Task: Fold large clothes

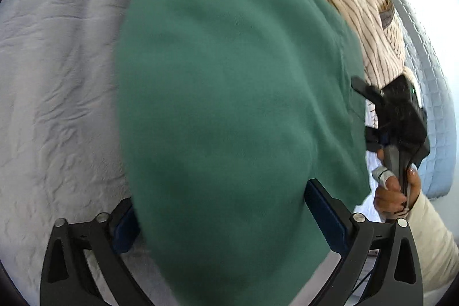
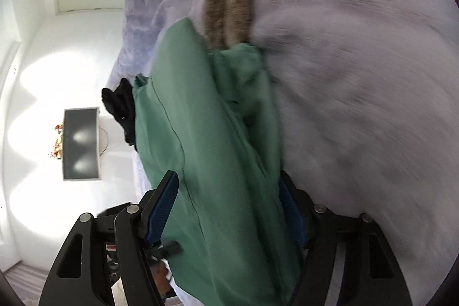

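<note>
Green garment [image 1: 229, 93] is lifted over the bed [image 1: 57, 76]; you're pinching it in both the left hand-held gripper [image 1: 223, 217] and right hand-held gripper [image 2: 229, 208]. Fold looks mid-way, not laid flat yet. Striped cream garment [image 1: 358, 5] sits near the bed's far edge.

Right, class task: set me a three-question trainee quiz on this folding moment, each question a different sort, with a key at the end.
1. True or false: the green garment passes between the fingers of both the left gripper and the right gripper.
2. Multiple choice: the garment is over A) a wooden table, B) a pale grey bedspread, C) a tiled floor.
3. Fill in: in the left wrist view, the cloth beside the green garment, near the other gripper, is cream with dark ____.

Key: 1 true; 2 B; 3 stripes.
</note>
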A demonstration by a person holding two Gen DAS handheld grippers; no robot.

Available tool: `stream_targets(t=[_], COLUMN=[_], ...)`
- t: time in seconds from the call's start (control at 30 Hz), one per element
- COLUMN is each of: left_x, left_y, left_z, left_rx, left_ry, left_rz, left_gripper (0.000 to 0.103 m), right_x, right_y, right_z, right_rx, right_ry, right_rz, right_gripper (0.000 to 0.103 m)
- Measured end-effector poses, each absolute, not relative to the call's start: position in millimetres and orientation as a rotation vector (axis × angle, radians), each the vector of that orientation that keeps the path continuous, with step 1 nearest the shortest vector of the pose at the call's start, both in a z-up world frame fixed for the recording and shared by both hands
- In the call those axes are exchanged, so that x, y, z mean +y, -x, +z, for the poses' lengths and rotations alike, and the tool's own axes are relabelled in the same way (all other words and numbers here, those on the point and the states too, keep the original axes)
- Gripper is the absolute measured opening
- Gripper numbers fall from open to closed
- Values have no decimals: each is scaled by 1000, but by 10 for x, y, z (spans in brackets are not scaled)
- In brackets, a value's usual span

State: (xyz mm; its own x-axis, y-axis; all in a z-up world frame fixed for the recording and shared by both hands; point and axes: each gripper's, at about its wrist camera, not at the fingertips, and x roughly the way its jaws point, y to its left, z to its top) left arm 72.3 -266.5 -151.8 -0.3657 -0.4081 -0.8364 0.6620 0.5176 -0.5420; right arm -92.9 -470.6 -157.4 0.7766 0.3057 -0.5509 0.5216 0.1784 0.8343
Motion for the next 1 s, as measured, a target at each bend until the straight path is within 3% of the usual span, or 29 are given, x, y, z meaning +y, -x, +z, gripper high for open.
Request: stream_targets(t=[0.2, 0.23, 0.27, 0.37, 0.4, 0.5, 0.8, 1.0], left_x=[-2657, -2645, -2636, -2586, -2563, -2505, -1831, -975], left_y=[-690, -681, -661, -607, -614, -632, -542, -576], left_z=[-1551, -1535, -1494, -1348, -1283, -1035, -339, -214], left_rx=[1567, 1551, 1521, 1442, 1430, 1383, 1295, 1326], left_ry=[-228, -230, -247, -293, -285, -256, -213, -275], left_rz=[-1160, -1162, -1167, -1171, -1178, -1216, -1310, -1309], left_gripper=[100, 96, 86, 64, 56, 44, 44, 44], right_x=[-4806, -4809, -4804, -4735, -4699, -4602, -4039, -3330], right_y=[764, 753, 740, 721, 717, 728, 712, 730], right_z=[-1847, -1865, -1870, -1795, -1719, -1507, -740, -601], right_rx=[712, 709, 711, 667, 635, 556, 476, 506], right_ry=[-1496, -1504, -1504, -1515, -1517, -1537, -1477, -1447], right_rz=[-151, -156, -162, -143, -123, -58, 21, 28], right_gripper=[72, 63, 42, 21, 21, 20, 20, 20])
